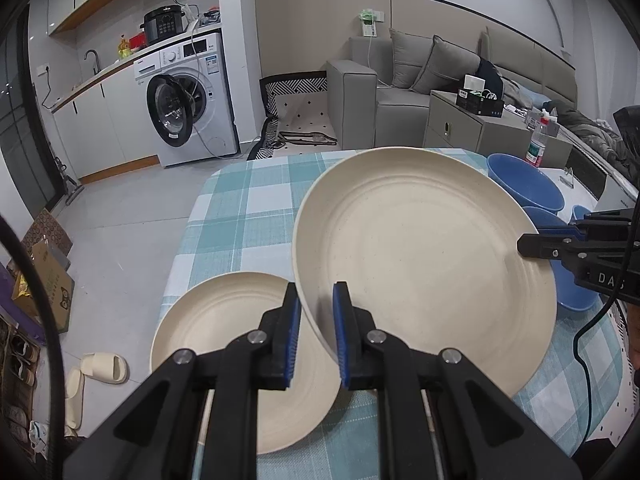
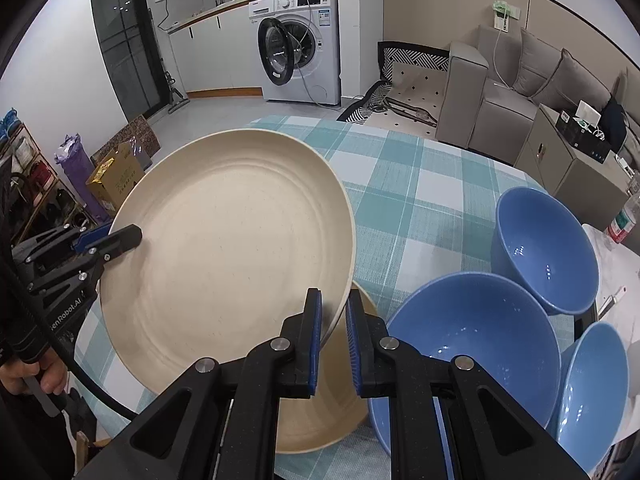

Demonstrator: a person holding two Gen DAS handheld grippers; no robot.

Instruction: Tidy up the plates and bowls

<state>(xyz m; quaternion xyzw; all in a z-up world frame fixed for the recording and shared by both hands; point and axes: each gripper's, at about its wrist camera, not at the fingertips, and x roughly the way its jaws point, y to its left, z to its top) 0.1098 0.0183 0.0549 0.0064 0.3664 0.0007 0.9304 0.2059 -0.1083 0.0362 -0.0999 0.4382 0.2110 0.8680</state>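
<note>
lifted plate, second plate beneath, bowls beside

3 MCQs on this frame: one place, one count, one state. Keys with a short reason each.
1. Where is the second plate?
A. flat on the tablecloth
B. inside a bowl
C. on the sofa

2. How many blue bowls does the right wrist view show?
A. one
B. three
C. five

3. How is the raised plate held?
A. left gripper alone
B. both, right gripper too
C. not held

Key: 1 A, it lies on the cloth. 2 B, three are visible. 3 B, each straddles an opposite rim.
</note>
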